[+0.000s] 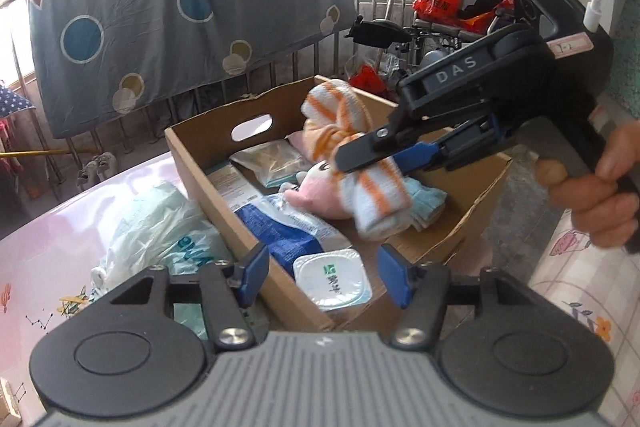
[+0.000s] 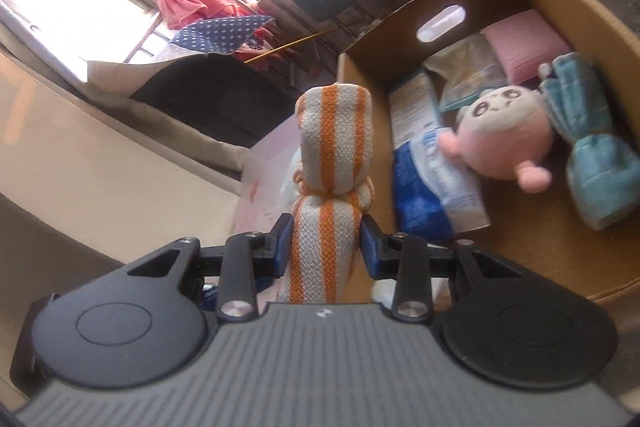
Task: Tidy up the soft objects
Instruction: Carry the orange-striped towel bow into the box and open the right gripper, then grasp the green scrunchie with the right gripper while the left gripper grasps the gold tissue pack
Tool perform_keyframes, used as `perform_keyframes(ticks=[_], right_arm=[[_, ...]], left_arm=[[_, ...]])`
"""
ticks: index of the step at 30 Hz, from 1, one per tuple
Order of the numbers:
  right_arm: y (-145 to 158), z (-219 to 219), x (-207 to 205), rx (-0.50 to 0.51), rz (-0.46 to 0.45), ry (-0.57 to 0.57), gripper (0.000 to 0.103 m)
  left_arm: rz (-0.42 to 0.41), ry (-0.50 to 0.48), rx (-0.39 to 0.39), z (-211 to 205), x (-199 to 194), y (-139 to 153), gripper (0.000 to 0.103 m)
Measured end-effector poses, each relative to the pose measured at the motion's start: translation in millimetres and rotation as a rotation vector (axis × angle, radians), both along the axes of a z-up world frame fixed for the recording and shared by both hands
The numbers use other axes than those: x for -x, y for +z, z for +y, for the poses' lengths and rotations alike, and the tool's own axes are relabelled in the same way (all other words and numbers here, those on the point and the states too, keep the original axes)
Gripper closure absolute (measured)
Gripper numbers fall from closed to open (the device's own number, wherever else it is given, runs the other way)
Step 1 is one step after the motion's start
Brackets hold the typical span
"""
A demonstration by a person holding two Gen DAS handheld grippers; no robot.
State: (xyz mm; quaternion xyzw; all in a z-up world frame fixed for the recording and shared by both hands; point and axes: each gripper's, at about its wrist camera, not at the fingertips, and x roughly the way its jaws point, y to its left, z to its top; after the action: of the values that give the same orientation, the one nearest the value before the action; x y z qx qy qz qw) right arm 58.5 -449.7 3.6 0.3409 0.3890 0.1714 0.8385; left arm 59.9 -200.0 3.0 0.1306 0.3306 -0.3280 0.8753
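1. The right gripper [image 2: 327, 247] is clenched on a knotted orange-and-white striped knit towel [image 2: 332, 163]; its blue pads [image 2: 283, 247] press the cloth from both sides below the knot, and the free end stands up beyond the fingers.
2. In the left wrist view, the same right gripper [image 1: 362, 157] is seen reaching in from the right, held by a person's hand [image 1: 592, 195], with the striped towel [image 1: 360, 163] carried over the open brown cardboard box [image 1: 192, 163]. The towel seems to be gripped near its knot so that the bundle stays tied while it is moved.
3. The left gripper [image 1: 320, 275] is released: nothing lies between its blue pads [image 1: 252, 275], and it hovers above the near corner of the box.
4. Inside the box, a round pink plush doll with a pale face [image 2: 500, 135] and a tied light-blue towel bundle [image 2: 592, 163] lie side by side. A flat pink sponge-like pad [image 2: 524, 47] rests behind them, near the wall with the handle slot.
5. A blue-and-white plastic pouch [image 1: 280, 227], a clear packet [image 1: 272, 159] and a sealed white foil-lidded cup [image 1: 332, 279] also lie in the box.
6. A crumpled white plastic bag [image 1: 160, 235] lies outside, touching the box, on a pink patterned tablecloth [image 1: 48, 251].
7. The soft things appear to be gathered in the box; the striped towel is judged next to be set down there.
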Motion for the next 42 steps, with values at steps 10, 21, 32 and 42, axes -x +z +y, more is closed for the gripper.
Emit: perform_keyframes(ticks=[10,21,32,42], right_arm=[[-41.8,7.1,-48.1,0.424,0.172,0.212,0.067],[-53.0,-8.2,-49.3,0.305,0.232,0.103,0.056],[3.7,47.1,-46.6,0.171,0.040,0.138,0.049],[4.3,231.6,-99.8,0.100,-0.020,0.457,0.045]], left_arm=[[0.069,0.190,-0.002,66.1,-26.2,-6.3,0.042],[0.102,0.266,0.014,114.0,-25.9,-14.1,0.042],[0.076,0.457,-0.018,181.7,-15.2,-27.9,0.041],[-0.018,0.767,-0.171,277.1,-16.5,-45.7,0.041]])
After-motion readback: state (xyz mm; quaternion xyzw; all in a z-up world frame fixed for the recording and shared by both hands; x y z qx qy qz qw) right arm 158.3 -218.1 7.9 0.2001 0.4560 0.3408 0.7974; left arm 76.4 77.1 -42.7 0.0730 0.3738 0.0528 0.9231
